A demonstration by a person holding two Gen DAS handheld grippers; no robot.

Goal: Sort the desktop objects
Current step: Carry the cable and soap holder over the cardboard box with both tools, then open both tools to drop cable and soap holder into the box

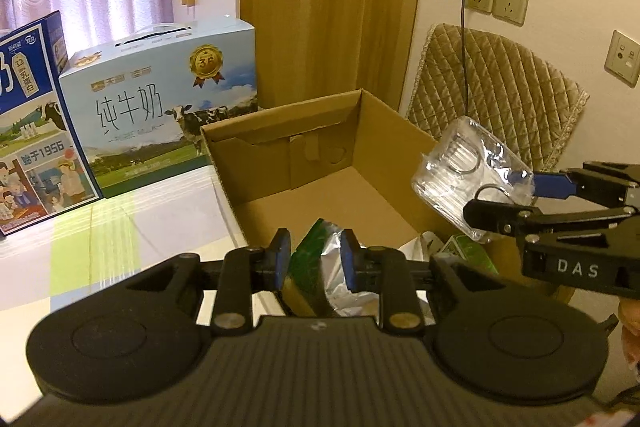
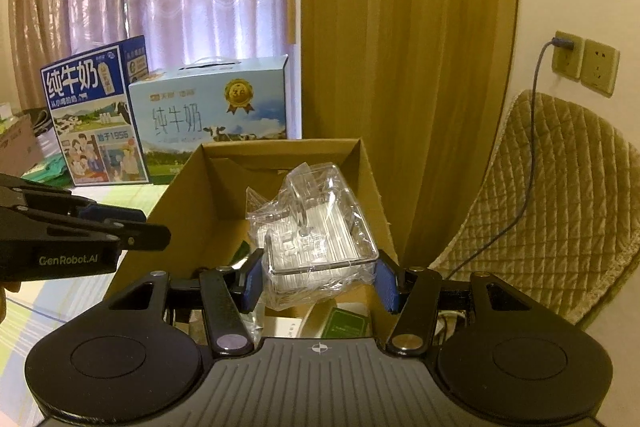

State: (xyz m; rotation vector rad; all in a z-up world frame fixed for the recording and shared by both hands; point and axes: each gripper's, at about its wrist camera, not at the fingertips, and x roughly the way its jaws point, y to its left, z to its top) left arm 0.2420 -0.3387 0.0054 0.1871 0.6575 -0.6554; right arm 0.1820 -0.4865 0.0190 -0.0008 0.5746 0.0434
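Holding the clear plastic tray (image 2: 320,227) pinched in our right gripper (image 2: 320,279) above the cardboard box (image 2: 280,149) at frame centre, ready to drop it in, we keep our left gripper (image 1: 314,263) open over a green wrapper (image 1: 320,267).

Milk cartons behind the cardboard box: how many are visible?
2. The light blue milk carton stands directly behind the cardboard box; the dark blue milk carton stands to its left, partly overlapping it. Others may be hidden.
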